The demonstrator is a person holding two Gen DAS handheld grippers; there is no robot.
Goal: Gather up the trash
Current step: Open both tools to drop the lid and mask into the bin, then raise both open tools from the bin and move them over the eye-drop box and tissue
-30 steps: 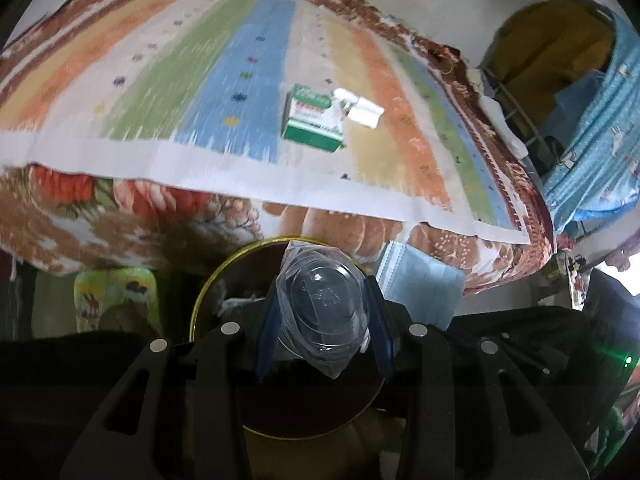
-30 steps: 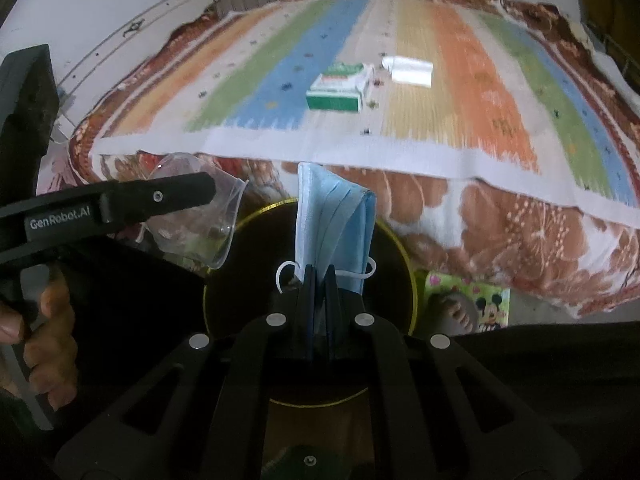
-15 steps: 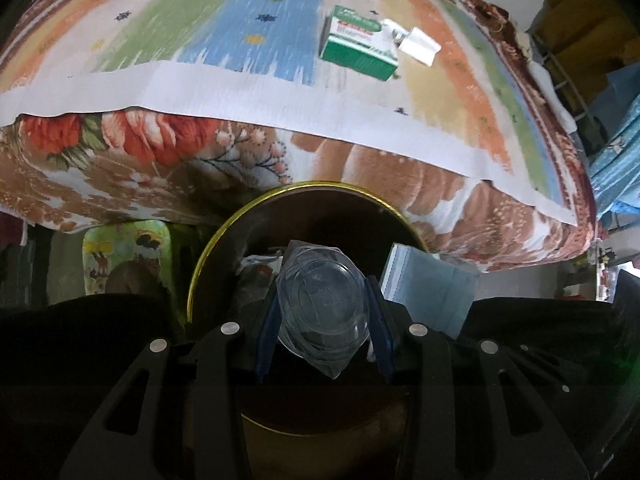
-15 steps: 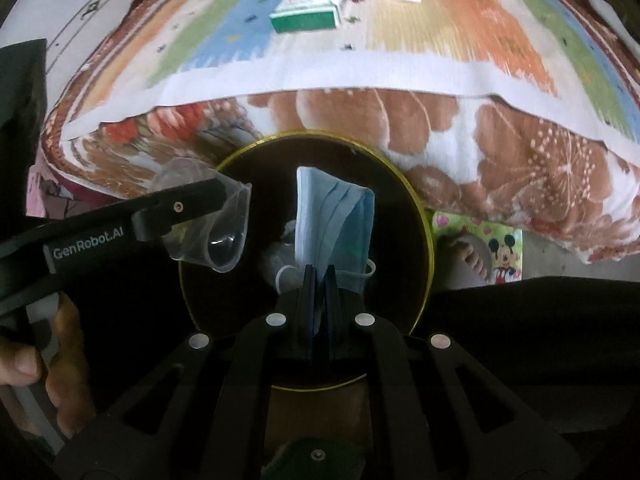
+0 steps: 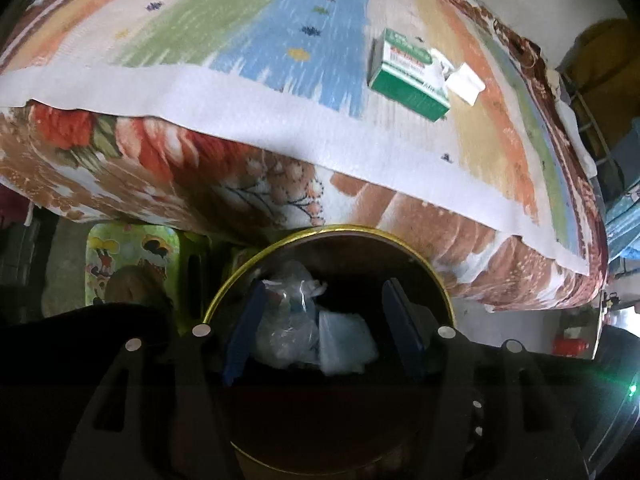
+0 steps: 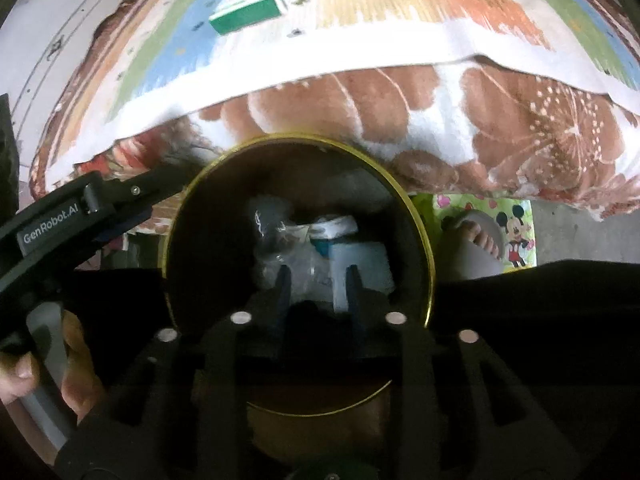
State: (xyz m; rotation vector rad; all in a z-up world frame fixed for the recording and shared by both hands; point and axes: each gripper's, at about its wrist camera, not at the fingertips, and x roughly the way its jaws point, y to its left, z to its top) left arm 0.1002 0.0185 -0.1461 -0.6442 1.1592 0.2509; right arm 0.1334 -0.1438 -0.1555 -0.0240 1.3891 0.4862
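Both grippers over the bin, jaws opening, nothing between them.

I see the left gripper (image 5: 324, 328) spread wide above the gold-rimmed bin (image 5: 436, 276); its pads press on nothing. The right gripper (image 6: 316, 284) is parted more narrowly, also empty. The clear plastic cup (image 5: 284, 332) and the blue face mask (image 5: 346, 344) lie inside the bin, touching each other. A green box (image 5: 408, 76) and a white paper scrap (image 5: 466, 83) sit on the striped mat (image 5: 248, 40) on the bed.
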